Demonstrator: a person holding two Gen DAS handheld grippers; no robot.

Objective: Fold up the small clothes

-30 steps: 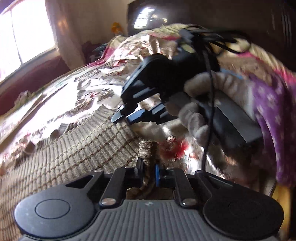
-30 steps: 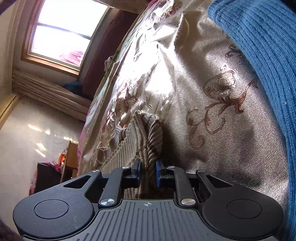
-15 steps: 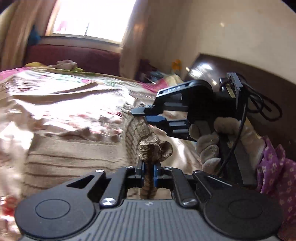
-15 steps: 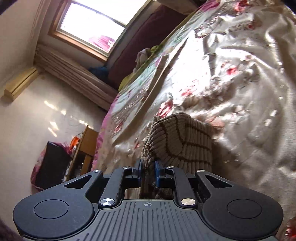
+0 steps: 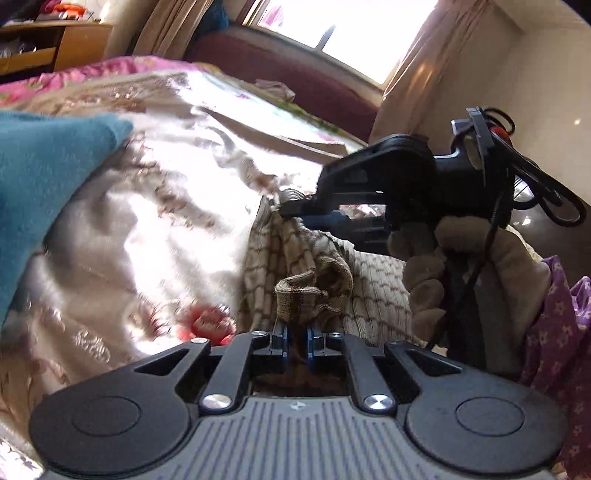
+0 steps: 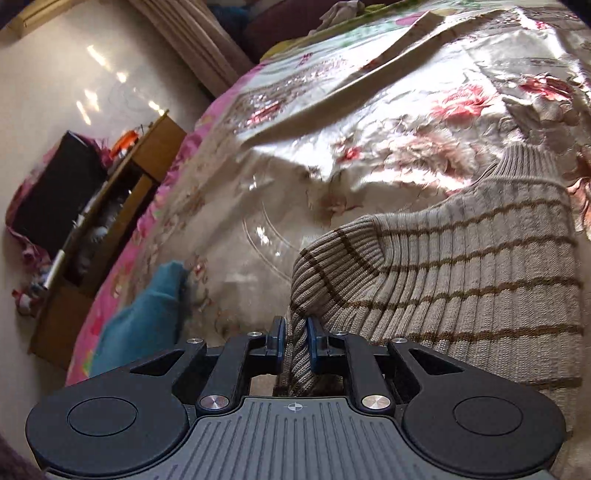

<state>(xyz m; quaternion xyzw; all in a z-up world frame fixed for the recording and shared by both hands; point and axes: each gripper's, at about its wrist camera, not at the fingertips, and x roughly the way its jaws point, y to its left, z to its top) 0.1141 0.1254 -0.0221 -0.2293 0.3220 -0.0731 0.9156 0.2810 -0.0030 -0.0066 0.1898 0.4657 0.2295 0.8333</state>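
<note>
Bedspread (image 6: 388, 122): shiny satin, cream with red flowers, rumpled, pink border along its edge.
Blue garment (image 6: 144, 317): lying on the bedspread near its pink border.
Wooden shelf unit (image 6: 110, 229): on the floor beside the bedspread's pink border, cluttered.
Window (image 5: 354, 33): bright, beyond the bedspread's far end.
Curtain (image 5: 413, 74): beige, beside the window.
Maroon headboard (image 5: 295, 74): between bedspread and window.

sweater (image 6: 480, 266) on bedspread (image 6: 369, 129) — garment (image 6: 147, 317) left, perhaps touching
</note>
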